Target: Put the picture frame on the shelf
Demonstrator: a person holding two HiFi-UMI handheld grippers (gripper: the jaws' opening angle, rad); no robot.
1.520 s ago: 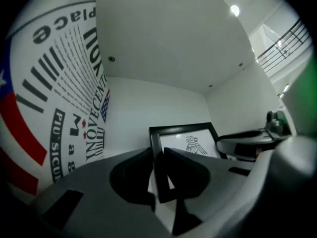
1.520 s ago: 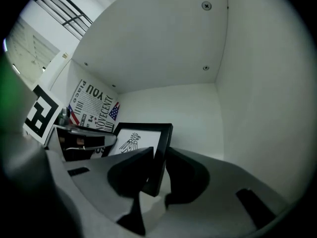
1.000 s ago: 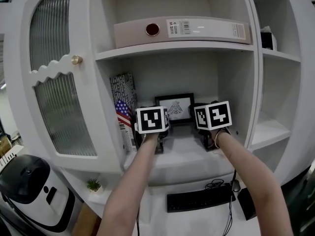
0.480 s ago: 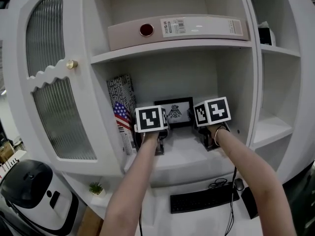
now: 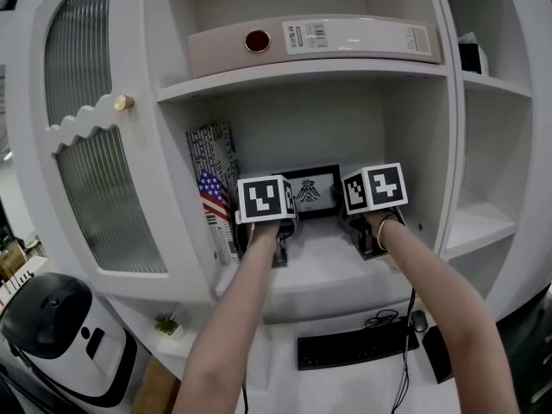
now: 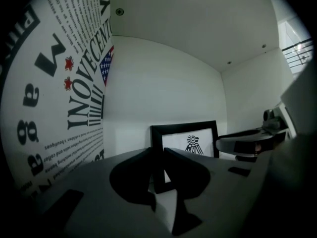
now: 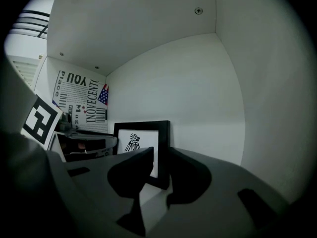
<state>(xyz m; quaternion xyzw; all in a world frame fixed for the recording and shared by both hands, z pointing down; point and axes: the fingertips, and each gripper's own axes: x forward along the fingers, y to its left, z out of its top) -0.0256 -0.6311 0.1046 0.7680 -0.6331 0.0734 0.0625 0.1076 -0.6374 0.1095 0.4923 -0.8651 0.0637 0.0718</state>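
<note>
A black picture frame (image 5: pixel 312 190) with a white print of a bird figure stands upright against the back wall of the middle shelf (image 5: pixel 323 261). My left gripper (image 5: pixel 269 216) is in front of the frame's left edge and my right gripper (image 5: pixel 371 205) in front of its right edge. In the left gripper view the jaws (image 6: pixel 158 155) stand a narrow gap apart, and the frame (image 6: pixel 185 140) stands beyond them, untouched. The right gripper view shows the same: a narrow gap at the jaws (image 7: pixel 161 155), with the frame (image 7: pixel 141 138) behind it.
A printed magazine file with a flag (image 5: pixel 216 179) stands at the compartment's left wall. A beige binder (image 5: pixel 345 41) lies on the shelf above. The ribbed-glass door (image 5: pixel 95 145) hangs open at left. Below are a keyboard (image 5: pixel 354 348) and a black-and-white appliance (image 5: pixel 52 335).
Both grippers stay in front of the frame, and the frame has not moved. Only the head view has shifted a little.
</note>
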